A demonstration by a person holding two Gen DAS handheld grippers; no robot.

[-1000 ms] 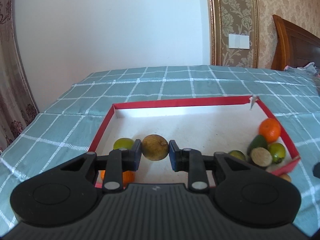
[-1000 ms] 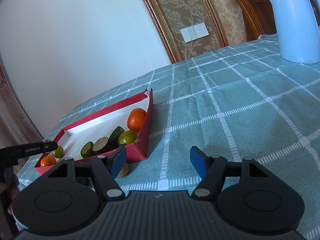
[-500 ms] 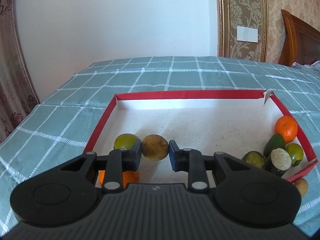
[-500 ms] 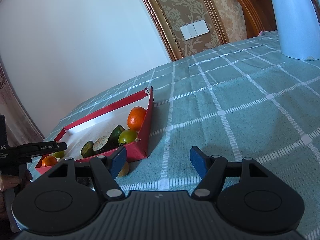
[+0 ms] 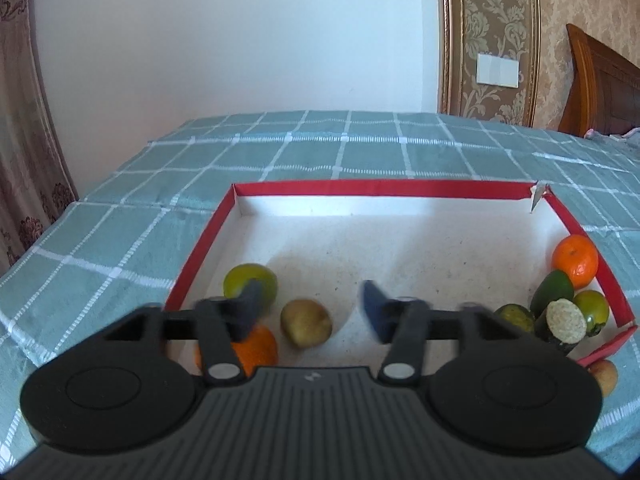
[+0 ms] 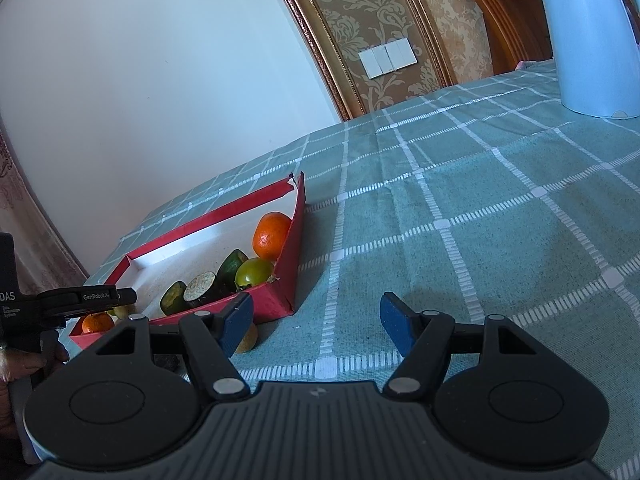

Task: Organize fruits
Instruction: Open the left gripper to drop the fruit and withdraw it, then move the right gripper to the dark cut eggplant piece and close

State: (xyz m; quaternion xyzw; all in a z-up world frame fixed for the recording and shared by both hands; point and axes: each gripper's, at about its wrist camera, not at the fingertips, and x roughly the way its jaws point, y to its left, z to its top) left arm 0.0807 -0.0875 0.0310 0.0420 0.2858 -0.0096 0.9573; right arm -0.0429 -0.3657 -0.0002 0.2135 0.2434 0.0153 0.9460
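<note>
Checked green cloth covers the table (image 5: pixel 360 152), and on it we see a red box (image 5: pixel 380 189) with a white floor. Our left gripper (image 5: pixel 310 308) has its jaws wide apart and holds nothing; a brown fruit (image 5: pixel 306 322) lies on the box floor between them, touching neither. Beside it lie a green fruit (image 5: pixel 250 280) and an orange (image 5: pixel 258 346). Our right gripper (image 6: pixel 316 320) is over the cloth, jaws wide apart and without load. A pale kettle (image 6: pixel 588 36) stands far behind.

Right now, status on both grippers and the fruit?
Left gripper open, brown fruit loose in red tray. Right gripper open, empty, over tablecloth. One fruit outside tray.
</note>
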